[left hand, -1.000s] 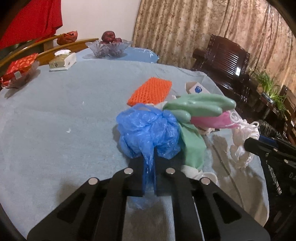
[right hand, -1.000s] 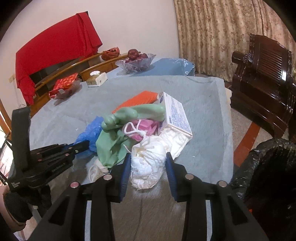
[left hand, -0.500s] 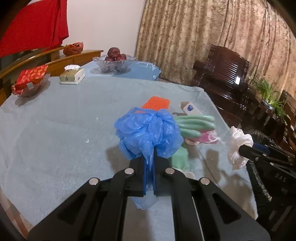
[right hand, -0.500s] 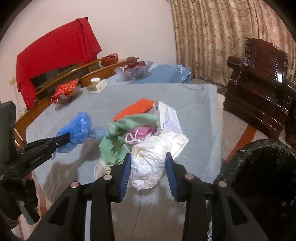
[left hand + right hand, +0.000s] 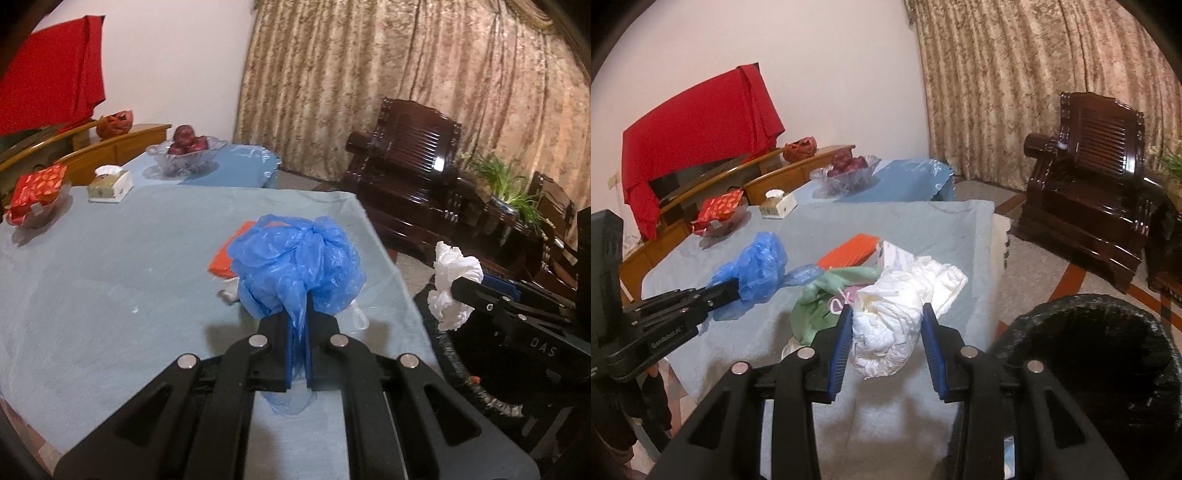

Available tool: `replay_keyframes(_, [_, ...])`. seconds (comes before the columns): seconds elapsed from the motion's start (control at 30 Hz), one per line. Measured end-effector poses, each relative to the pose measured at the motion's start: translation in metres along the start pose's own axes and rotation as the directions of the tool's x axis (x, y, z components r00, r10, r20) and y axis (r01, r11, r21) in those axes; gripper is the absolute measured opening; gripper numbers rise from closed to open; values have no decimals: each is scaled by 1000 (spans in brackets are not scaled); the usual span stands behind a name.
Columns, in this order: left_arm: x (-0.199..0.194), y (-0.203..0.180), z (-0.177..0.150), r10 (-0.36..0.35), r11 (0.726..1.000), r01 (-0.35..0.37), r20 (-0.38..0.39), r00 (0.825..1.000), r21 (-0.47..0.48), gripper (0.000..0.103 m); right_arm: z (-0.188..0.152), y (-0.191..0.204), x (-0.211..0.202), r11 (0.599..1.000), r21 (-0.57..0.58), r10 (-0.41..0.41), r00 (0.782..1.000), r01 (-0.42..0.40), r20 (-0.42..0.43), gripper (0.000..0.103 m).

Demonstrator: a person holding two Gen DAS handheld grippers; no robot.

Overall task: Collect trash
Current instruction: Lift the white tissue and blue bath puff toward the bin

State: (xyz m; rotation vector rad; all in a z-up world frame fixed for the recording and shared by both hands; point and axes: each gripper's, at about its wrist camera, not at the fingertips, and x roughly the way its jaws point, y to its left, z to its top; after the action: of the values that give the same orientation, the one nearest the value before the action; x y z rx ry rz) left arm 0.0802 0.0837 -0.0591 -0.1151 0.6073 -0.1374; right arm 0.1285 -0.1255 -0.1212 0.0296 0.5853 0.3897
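Observation:
My left gripper (image 5: 298, 325) is shut on a crumpled blue plastic bag (image 5: 295, 266) and holds it above the table; the bag also shows in the right wrist view (image 5: 753, 269). My right gripper (image 5: 886, 332) is shut on a crumpled white plastic bag (image 5: 886, 325), also seen from the left wrist (image 5: 452, 288), held off the table's right edge near the black-lined trash bin (image 5: 1086, 354). On the table lie a green glove (image 5: 827, 295), an orange mesh pad (image 5: 849, 251), a white box (image 5: 897, 254) and white paper (image 5: 942, 277).
A light blue cloth covers the table (image 5: 92, 277). At its far end stand a tissue box (image 5: 109, 186), a red packet in a dish (image 5: 35, 195) and a glass fruit bowl (image 5: 184, 155). A dark wooden armchair (image 5: 1097, 177) stands to the right.
Both grippers have lifted with their bags and drawn back from the trash pile. The right gripper has moved right, toward the trash bin.

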Motion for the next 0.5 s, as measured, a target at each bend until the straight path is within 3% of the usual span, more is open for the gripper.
replay_keyframes(0.5, [8,-77,8,-150,985,150,2,989,92,4,-11,-52,-56,988,80,-133,990,129,40,37])
